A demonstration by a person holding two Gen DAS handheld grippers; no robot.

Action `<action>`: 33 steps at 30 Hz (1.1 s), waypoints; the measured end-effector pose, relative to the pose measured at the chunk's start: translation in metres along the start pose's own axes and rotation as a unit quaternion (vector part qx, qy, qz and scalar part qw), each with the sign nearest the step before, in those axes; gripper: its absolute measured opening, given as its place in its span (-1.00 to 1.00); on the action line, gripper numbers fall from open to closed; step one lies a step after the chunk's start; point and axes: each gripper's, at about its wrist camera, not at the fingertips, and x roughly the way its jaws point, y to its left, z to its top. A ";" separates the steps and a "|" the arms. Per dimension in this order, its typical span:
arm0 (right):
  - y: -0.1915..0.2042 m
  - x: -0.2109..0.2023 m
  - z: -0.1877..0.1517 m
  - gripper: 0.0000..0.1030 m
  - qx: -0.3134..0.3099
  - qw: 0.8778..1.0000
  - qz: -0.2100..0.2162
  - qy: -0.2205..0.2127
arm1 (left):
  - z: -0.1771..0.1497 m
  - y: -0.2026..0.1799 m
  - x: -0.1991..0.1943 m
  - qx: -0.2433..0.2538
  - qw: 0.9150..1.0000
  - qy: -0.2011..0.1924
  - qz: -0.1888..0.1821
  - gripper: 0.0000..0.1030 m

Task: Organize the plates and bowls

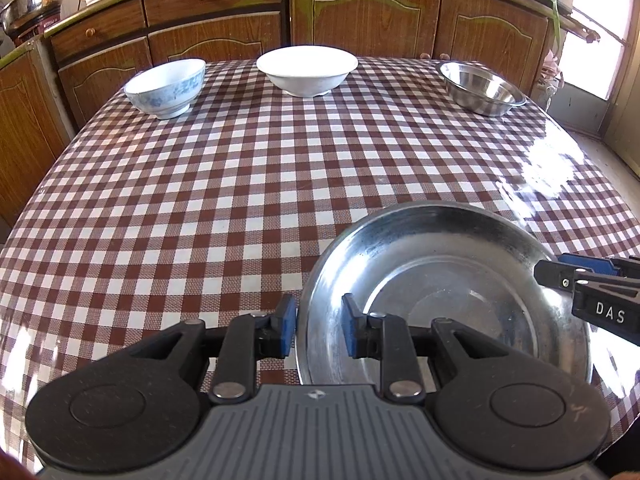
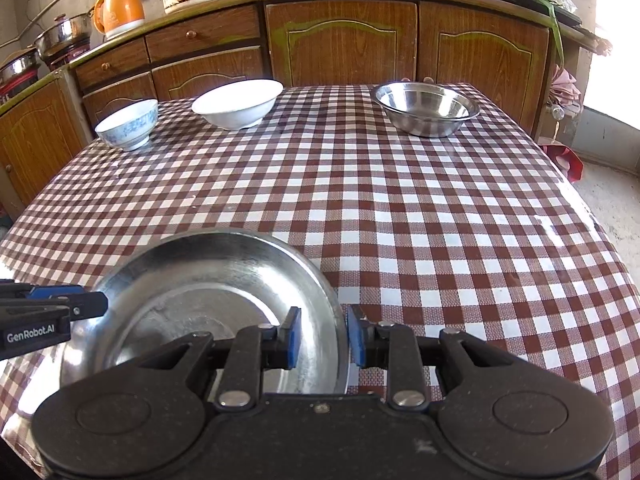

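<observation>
Your left tool (image 1: 319, 328) straddles the left rim of the steel plate (image 1: 440, 280), one blue pad outside, one inside, with a narrow gap at each pad; the pads appear not to press, though glare makes contact hard to confirm. Your right tool (image 2: 320, 336) straddles the opposite rim the same way, jaws slightly parted. The plate rests on the checked bench (image 1: 240, 200) at its near edge. Along the far edge stand three bowls, well apart: the blue-patterned bowl (image 1: 166, 86), the white bowl (image 1: 307, 70) and the steel bowl (image 1: 482, 88). Wooden cabinets (image 1: 360, 12) stand behind.
</observation>
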 end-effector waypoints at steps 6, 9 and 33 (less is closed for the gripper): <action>0.000 -0.009 0.004 -0.05 -0.007 1.000 -0.002 -0.017 | 0.005 0.002 -0.009 -0.010 1.000 -0.012 -0.002 -0.48; -0.003 -0.017 0.009 0.10 0.000 1.000 0.001 -0.030 | 0.011 0.002 -0.017 -0.011 1.000 -0.020 -0.007 -0.45; -0.024 -0.073 0.076 0.50 0.011 0.993 -0.001 -0.115 | 0.071 -0.017 -0.058 -0.025 0.997 -0.064 -0.020 0.41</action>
